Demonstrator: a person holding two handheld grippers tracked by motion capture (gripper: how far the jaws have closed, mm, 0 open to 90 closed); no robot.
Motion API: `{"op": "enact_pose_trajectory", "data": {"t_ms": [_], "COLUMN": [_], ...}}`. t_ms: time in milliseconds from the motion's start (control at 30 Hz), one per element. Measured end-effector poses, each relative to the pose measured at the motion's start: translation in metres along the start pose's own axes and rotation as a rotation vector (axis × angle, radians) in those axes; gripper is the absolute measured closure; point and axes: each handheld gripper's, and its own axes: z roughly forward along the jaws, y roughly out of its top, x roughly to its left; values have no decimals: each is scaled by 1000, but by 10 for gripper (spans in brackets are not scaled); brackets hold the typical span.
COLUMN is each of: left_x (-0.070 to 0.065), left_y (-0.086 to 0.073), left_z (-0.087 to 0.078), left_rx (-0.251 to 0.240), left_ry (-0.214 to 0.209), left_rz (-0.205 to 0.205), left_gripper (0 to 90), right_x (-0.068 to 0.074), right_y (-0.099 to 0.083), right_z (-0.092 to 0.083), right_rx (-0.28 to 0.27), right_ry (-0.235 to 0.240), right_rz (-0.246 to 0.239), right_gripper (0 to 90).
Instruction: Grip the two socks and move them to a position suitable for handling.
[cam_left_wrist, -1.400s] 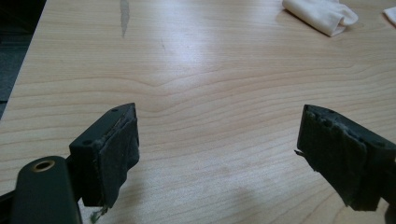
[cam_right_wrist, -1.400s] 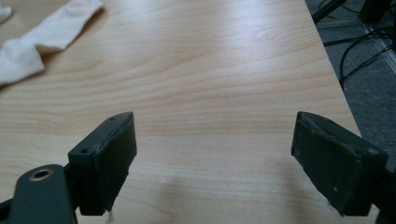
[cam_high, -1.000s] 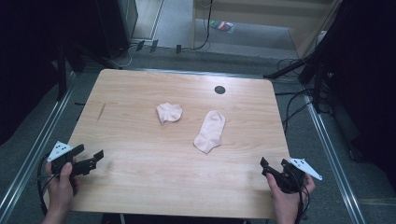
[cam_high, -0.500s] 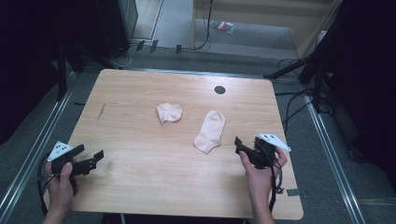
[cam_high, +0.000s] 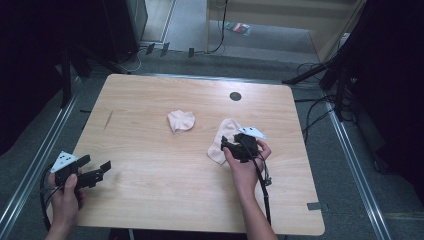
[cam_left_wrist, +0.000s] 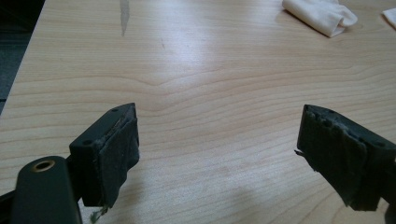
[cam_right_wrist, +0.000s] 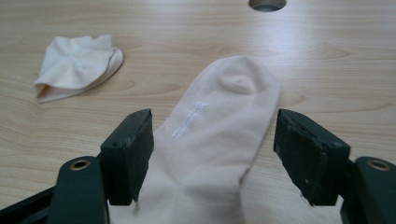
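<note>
Item 1, flat sock (cam_right_wrist: 219, 140): pale pink knit, soft and limp, faint white print along the sole, heel pouch raised near the far end. Lies stretched out on the tabletop (cam_high: 150, 195), right of centre, directly under the right gripper (cam_right_wrist: 212, 154).

Item 2, crumpled sock (cam_right_wrist: 77, 65): same fabric, bunched into a rounded fold with radiating creases; sits apart from item 1, nearer the table's middle.

Item 3, tabletop: light wood-grain laminate, smooth, slight sheen; a round cable hole (cam_high: 235, 96) near the far edge.

Item 4, right gripper: black jaws spread wide, straddling the flat sock's width, nothing clamped.

Item 5, left gripper (cam_high: 92, 176): jaws spread wide over bare wood at the near left corner, holding nothing; its pads look frayed.

Risks, as judged: the jaws bracket the whole sock, so closing may bunch the thin fabric or pinch only its top layer and let it slip. Pressing low may scrape the laminate. A limp sock lifted from one end droops and may drag.
</note>
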Motion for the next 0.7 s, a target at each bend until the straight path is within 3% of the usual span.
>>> {"op": "enact_pose_trajectory", "data": {"t_ms": [67,367,700], "left_x": [0,1,0], "left_y": [0,0,0], "left_z": [0,0,0], "left_rx": [0,-3,0], "left_ry": [0,-4,-2], "left_rz": [-2,-3,0], "left_gripper": [137,137,137], "right_x": [5,10,17], "right_y": [0,-3,-6], "right_z": [9,42,55], "right_rx": [21,100,113], "right_ry": [-25,-58,-105], "right_rz": [-15,-12,-26], "right_gripper": [309,328,327]}}
